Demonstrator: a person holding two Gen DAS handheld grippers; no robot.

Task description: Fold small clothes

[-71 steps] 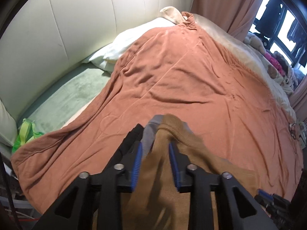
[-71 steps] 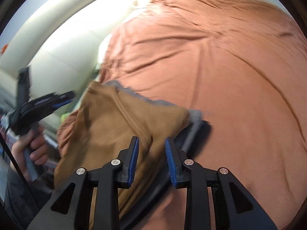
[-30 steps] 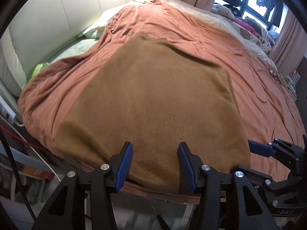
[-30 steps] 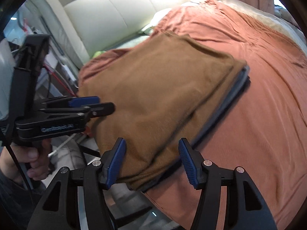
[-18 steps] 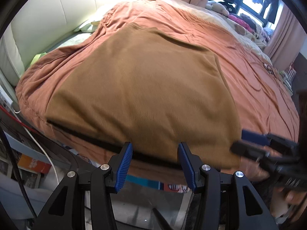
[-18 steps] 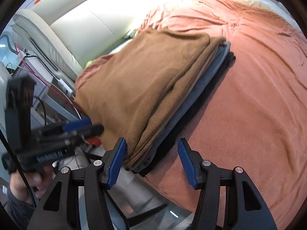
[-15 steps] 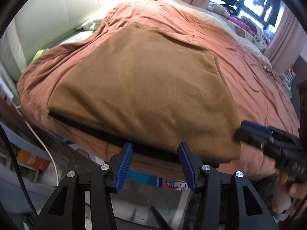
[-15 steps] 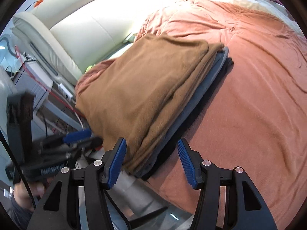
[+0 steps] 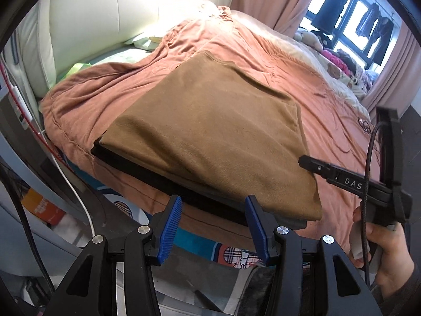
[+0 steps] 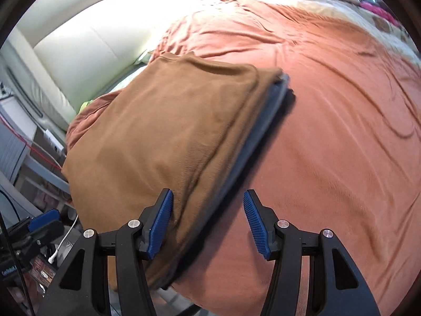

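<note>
The folded brown fleece garment lies on the wrinkled orange bedspread, and the left gripper and right gripper are both spread and hold nothing.

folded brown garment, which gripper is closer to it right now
Right. The right gripper has the near corner of the folded brown garment between its open jaws. The left gripper hangs open just off its near edge, over the bedside.
</note>
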